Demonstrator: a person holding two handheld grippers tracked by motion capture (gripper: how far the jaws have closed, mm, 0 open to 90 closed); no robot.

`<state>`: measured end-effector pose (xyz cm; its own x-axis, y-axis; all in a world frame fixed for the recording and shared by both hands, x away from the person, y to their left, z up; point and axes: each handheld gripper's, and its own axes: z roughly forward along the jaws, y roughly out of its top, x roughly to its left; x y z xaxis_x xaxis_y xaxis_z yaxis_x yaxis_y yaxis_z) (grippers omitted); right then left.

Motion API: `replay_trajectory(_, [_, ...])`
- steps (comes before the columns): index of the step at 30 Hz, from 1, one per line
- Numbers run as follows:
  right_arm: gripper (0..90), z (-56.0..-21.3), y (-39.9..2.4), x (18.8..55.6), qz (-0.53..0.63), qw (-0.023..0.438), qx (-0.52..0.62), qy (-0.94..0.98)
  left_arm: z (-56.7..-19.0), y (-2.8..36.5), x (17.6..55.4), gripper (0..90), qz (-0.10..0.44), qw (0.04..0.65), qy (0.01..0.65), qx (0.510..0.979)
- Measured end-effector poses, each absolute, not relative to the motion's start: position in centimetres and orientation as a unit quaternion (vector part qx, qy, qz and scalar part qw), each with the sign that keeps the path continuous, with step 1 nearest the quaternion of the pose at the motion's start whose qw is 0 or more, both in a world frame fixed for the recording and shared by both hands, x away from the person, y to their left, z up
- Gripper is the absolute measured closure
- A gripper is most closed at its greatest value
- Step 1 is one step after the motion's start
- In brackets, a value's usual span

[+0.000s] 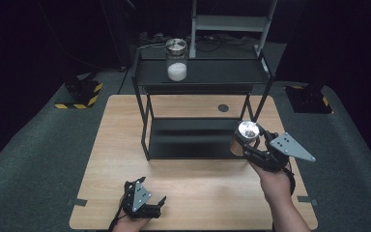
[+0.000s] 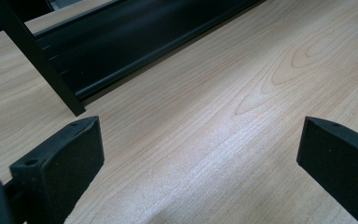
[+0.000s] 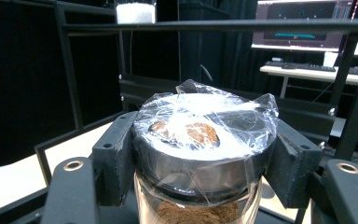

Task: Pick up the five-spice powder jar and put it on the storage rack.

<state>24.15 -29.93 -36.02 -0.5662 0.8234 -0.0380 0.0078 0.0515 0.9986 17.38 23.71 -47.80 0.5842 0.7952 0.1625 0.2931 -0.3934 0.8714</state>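
A glass jar of brown powder [image 1: 244,137] with a silver lid under plastic wrap [image 3: 205,135] is clamped between the jaws of my right gripper [image 1: 251,142]. It hangs at the front right corner of the black two-tier shelf [image 1: 200,77], just above the lower tier. A second jar [image 1: 177,60], holding white powder, stands on the top tier at the left. My left gripper [image 1: 157,207] rests low over the table's near edge. In the left gripper view my left gripper [image 2: 200,154] is open with bare wood between its pads.
The wooden table [image 1: 116,145] has free room in front of the shelf. The shelf's black posts [image 1: 146,125] and top rail [image 3: 214,25] bound the lower tier. A round dark hole [image 1: 223,108] sits in the tabletop behind the shelf. Grey floor surrounds the table.
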Motion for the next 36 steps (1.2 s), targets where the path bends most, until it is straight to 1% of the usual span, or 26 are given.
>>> replay_trajectory(21, [33.7, -32.4, -29.8, 24.8, 0.616, 0.362, 0.309, 0.628, -47.8, 23.9, 17.4, 0.8, 0.292, 0.43, 0.348, 0.78])
replay_trajectory(32, [33.8, -30.3, -29.0, 25.3, 0.62, 0.377, 0.292, 0.623, -47.9, 24.0, 17.4, 0.8, 0.291, 0.432, 0.347, 0.78])
replay_trajectory(36, [33.7, -29.7, -28.6, 25.5, 0.626, 0.375, 0.291, 0.619, -47.9, 24.0, 17.4, 0.8, 0.291, 0.432, 0.348, 0.779])
